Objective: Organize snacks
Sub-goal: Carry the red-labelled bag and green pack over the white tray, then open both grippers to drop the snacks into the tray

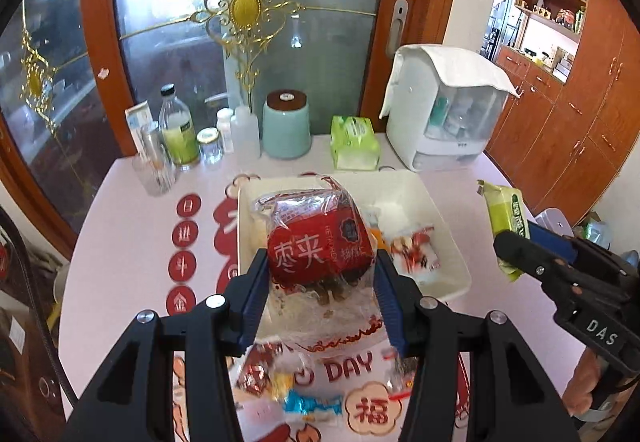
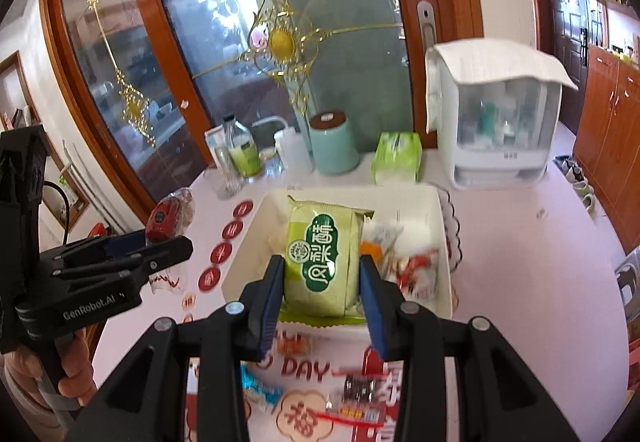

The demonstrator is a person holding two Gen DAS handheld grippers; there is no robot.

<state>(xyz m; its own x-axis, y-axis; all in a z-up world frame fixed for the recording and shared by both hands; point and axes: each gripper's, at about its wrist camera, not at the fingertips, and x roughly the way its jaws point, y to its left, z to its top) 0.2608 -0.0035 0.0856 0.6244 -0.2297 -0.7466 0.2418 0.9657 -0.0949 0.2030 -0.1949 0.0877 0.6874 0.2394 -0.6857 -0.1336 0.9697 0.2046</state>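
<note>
Both wrist cameras look forward and down along their fingers, close over the shared white tray (image 1: 448,202) (image 2: 436,202).

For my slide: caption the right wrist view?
Right tool holds a green snack pack above the white tray.

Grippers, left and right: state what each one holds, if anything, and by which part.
Left gripper: red-labelled clear snack bag, clamped across its sides. Right gripper: green snack packet, clamped across its lower side edges.
</note>
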